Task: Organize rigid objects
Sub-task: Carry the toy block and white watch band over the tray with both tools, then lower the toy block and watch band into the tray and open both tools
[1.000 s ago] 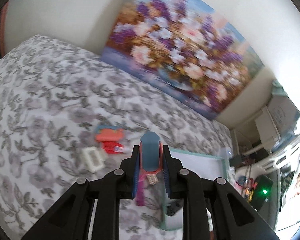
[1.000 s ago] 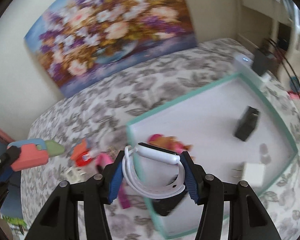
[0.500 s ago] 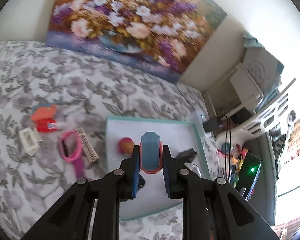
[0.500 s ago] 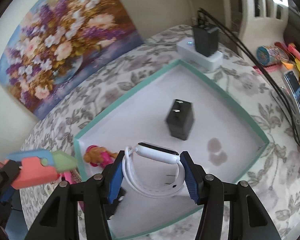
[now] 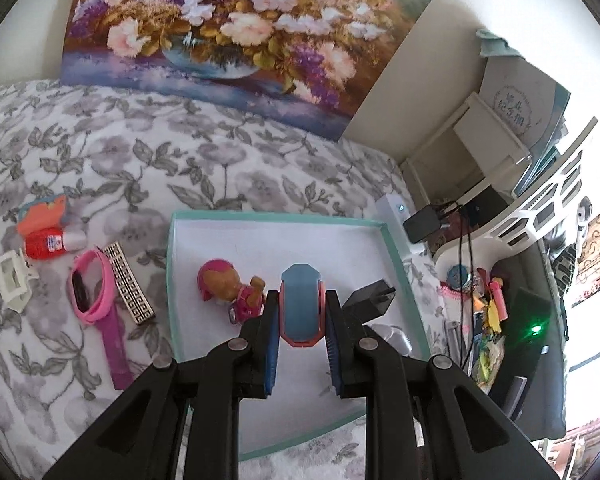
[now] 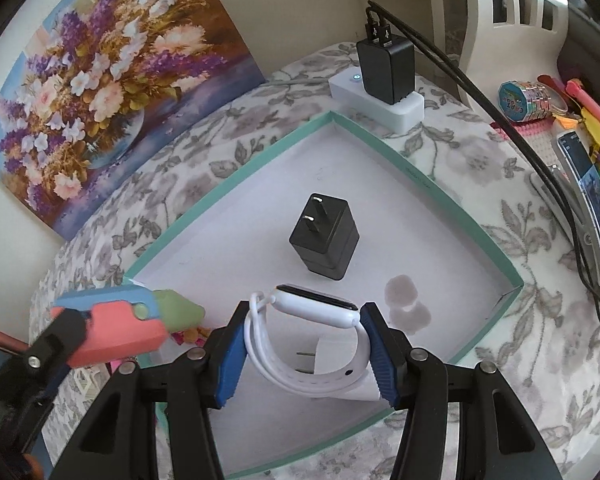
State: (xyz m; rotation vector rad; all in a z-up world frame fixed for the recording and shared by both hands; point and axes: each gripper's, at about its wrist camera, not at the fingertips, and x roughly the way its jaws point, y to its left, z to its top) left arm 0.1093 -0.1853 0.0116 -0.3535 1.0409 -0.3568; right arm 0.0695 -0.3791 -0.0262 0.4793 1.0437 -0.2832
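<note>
- White smartwatch pinched across its band by right gripper, held above teal-rimmed tray, likely for dropping in.
- Coral-and-blue toy clamped in left gripper, jaws nearly together, also over tray.
- Black charger, doll figure already inside.
- Pink watch, red bottle left outside on floral cloth.

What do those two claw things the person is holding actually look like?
Both look alike. The left gripper and the right gripper each have two angular matte-black plastic fingers with triangular cut-outs and silver screw heads, ending in ribbed blue pads. No cables, markings, hands or sleeves are visible.
</note>
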